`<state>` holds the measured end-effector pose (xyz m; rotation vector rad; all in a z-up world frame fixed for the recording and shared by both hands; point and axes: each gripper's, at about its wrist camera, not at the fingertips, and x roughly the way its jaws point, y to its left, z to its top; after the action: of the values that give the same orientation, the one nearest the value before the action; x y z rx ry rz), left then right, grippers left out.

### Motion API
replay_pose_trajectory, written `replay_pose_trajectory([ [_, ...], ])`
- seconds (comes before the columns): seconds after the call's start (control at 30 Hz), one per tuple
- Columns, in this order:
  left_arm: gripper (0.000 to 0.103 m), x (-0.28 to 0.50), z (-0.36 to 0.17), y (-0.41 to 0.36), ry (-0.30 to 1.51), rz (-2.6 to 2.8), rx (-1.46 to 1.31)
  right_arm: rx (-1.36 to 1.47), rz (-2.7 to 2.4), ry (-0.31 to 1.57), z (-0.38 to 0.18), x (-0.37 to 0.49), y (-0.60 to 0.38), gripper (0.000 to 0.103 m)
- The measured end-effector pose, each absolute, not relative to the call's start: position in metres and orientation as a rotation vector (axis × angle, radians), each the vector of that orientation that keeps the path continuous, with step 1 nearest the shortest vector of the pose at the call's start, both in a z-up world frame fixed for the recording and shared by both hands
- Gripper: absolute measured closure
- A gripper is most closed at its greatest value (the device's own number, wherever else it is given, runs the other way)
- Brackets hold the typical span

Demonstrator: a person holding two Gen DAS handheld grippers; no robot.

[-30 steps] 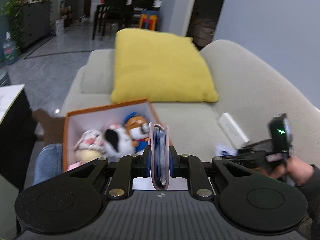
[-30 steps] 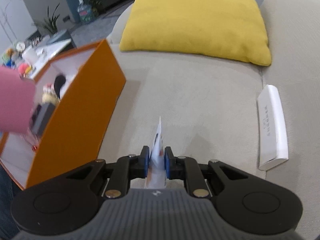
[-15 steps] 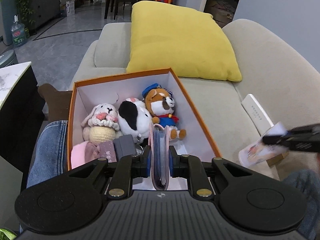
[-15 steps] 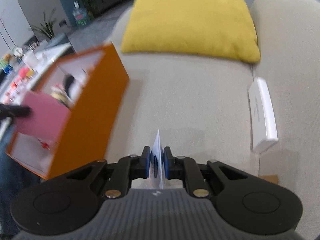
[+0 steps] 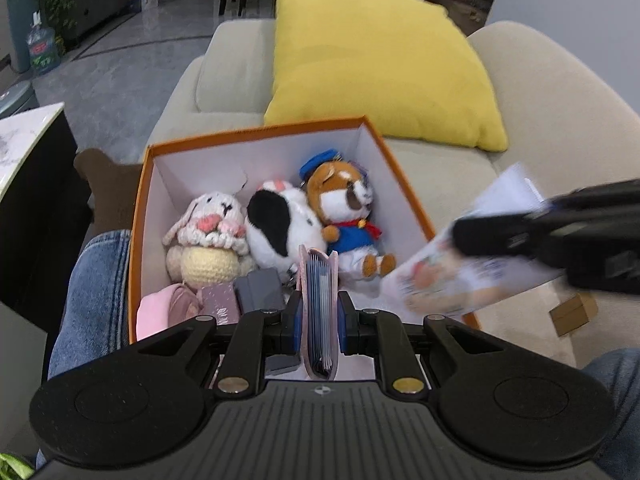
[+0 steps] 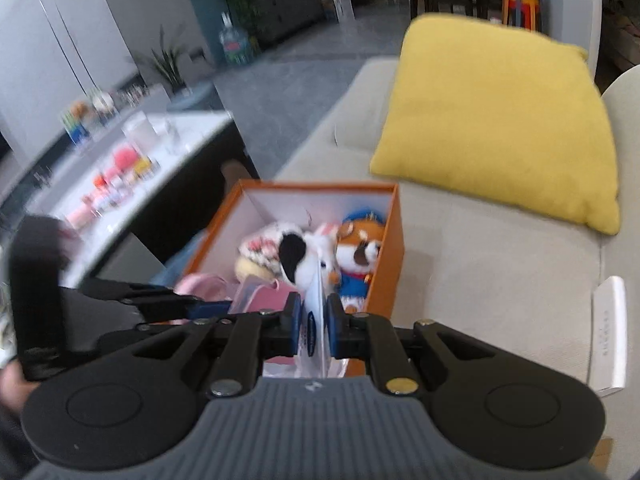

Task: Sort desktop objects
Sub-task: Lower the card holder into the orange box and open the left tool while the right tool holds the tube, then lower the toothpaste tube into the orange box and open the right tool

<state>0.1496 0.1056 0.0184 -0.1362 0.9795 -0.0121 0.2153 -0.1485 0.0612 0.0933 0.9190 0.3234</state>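
Left gripper (image 5: 319, 316): jaws pinching a pink card holder (image 5: 319, 304) edge-up, its blue sleeves showing between the pads.
Right gripper (image 6: 311, 320): jaws pinching a white printed packet (image 6: 316, 312).
Orange box (image 5: 138, 240): directly beyond and below both pairs of jaws, open-topped.
Inside the box: bunny plush (image 5: 208, 236), black-and-white plush (image 5: 280, 228), sailor dog plush (image 5: 344, 208) at the far end; grey case (image 5: 260, 290) just ahead of the left jaws.
Yellow cushion (image 5: 380, 60): on the sofa (image 5: 560, 120) beyond the box.
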Motion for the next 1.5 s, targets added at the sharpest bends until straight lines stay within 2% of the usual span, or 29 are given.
replay_pose_trajectory([
  [0.27, 0.084, 0.162, 0.005, 0.114, 1.038, -0.009, -0.172, 0.105, 0.275, 1.018, 0.012, 0.250, -0.126, 0.089],
  [0.67, 0.078, 0.164, -0.009, 0.128, 1.023, -0.043, -0.299, 0.108, 0.242, 1.095, -0.011, 0.274, -0.110, 0.089],
  [0.8, 0.062, 0.158, -0.007, 0.131, 0.988, -0.059, -0.305, 0.090, 0.226, 1.114, -0.012, 0.278, -0.105, 0.088],
  [0.9, 0.055, 0.153, -0.003, 0.137, 0.969, -0.057, -0.322, 0.075, 0.223, 1.131, -0.012, 0.282, -0.103, 0.086],
  [1.13, 0.056, 0.140, 0.004, 0.144, 0.942, -0.080, -0.342, 0.058, 0.225, 1.142, -0.011, 0.289, -0.099, 0.082],
  [1.3, 0.062, 0.131, 0.005, 0.144, 0.919, -0.102, -0.352, 0.071, 0.264, 1.125, -0.003, 0.285, -0.103, 0.078],
  [1.33, 0.063, 0.131, 0.005, 0.143, 0.915, -0.105, -0.346, 0.066, 0.270, 1.119, -0.001, 0.283, -0.103, 0.078],
  [1.4, 0.073, 0.132, 0.004, 0.142, 0.911, -0.104, -0.328, 0.063, 0.275, 1.112, 0.005, 0.281, -0.104, 0.076],
  [1.5, 0.079, 0.133, 0.000, 0.141, 0.912, -0.103, -0.312, 0.067, 0.284, 1.110, 0.013, 0.274, -0.108, 0.071],
])
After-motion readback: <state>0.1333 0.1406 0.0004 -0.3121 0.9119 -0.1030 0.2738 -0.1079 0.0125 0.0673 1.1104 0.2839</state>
